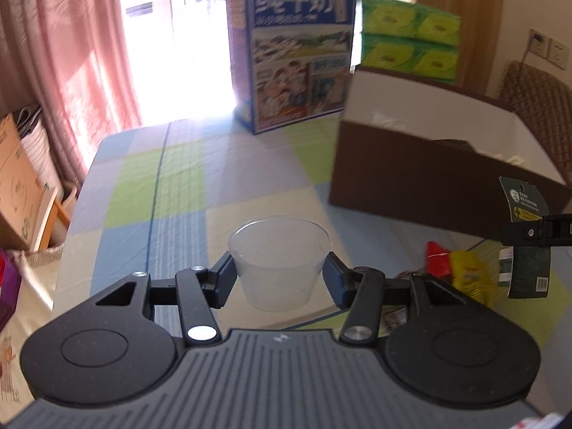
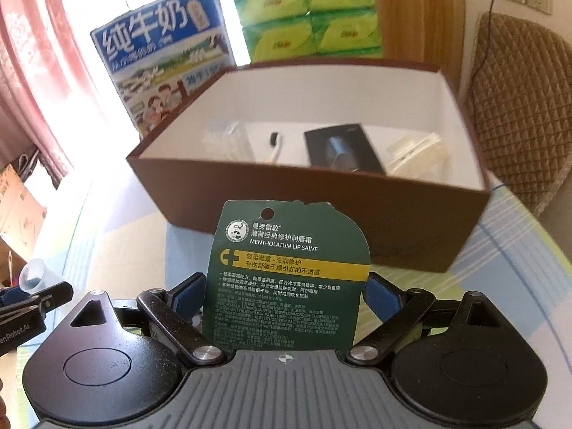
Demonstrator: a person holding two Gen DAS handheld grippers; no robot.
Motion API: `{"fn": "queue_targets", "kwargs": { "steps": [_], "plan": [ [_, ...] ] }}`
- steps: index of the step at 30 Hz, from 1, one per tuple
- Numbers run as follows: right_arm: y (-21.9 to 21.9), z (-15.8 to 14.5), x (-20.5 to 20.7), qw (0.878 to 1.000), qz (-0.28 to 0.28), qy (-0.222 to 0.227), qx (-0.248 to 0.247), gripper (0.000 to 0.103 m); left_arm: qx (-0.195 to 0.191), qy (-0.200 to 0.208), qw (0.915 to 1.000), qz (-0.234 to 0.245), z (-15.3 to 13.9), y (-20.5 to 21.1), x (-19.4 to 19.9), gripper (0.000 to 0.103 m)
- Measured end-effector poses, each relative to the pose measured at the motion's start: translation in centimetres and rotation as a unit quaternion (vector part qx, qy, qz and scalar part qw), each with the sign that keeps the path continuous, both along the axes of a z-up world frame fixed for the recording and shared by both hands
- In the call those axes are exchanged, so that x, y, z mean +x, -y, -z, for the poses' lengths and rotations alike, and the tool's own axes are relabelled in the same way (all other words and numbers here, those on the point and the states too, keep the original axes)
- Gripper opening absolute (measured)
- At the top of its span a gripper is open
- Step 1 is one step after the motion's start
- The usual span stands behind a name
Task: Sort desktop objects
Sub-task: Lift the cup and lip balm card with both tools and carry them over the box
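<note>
My left gripper (image 1: 279, 277) is shut on a clear plastic cup (image 1: 279, 262), held upright above the checked tablecloth. The right gripper (image 2: 284, 295) is shut on a green lip salve card (image 2: 291, 271), which stands upright just in front of the brown box (image 2: 321, 211). The box is open and white inside, and holds a dark packet (image 2: 343, 152), a white item with a black tip (image 2: 275, 146) and clear wrapped pieces (image 2: 225, 137). In the left wrist view the card (image 1: 525, 243) hangs at the far right, beside the box (image 1: 422, 186). The cup (image 2: 34, 273) and left gripper show at the right wrist view's left edge.
A blue milk carton box (image 1: 293, 57) and green tissue packs (image 1: 407, 35) stand behind the brown box. Red and yellow snack packets (image 1: 461, 268) lie on the tablecloth (image 1: 171, 186) to the right of the cup. A quilted chair (image 2: 522, 107) is at the right; cardboard boxes (image 1: 18, 186) stand off the table's left.
</note>
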State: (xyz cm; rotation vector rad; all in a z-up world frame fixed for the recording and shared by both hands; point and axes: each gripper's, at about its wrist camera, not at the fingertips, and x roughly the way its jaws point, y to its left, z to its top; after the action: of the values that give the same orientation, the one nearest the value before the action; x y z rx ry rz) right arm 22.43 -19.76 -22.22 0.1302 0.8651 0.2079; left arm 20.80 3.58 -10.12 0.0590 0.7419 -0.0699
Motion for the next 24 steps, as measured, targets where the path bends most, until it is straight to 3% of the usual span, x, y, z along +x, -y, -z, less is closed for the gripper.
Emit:
{"fn": "queue_targets", "kwargs": {
  "steps": [12,18,24],
  "plan": [
    [5.1,-4.1,-0.5,0.999,0.016,0.029,0.018,0.09,-0.02,0.044,0.9957,0.079,-5.6,5.6,1.9,0.047],
    [6.8,-6.5,1.5,0.997,0.023,0.068,0.019,0.09,-0.035,0.069,0.9908,0.111,-8.3,9.0,4.4,0.047],
    [7.7,-8.0,4.5,0.995,0.017,0.099,0.012,0.09,-0.058,0.068,0.988,0.126,-9.3,11.9,7.8,0.047]
  ]
}}
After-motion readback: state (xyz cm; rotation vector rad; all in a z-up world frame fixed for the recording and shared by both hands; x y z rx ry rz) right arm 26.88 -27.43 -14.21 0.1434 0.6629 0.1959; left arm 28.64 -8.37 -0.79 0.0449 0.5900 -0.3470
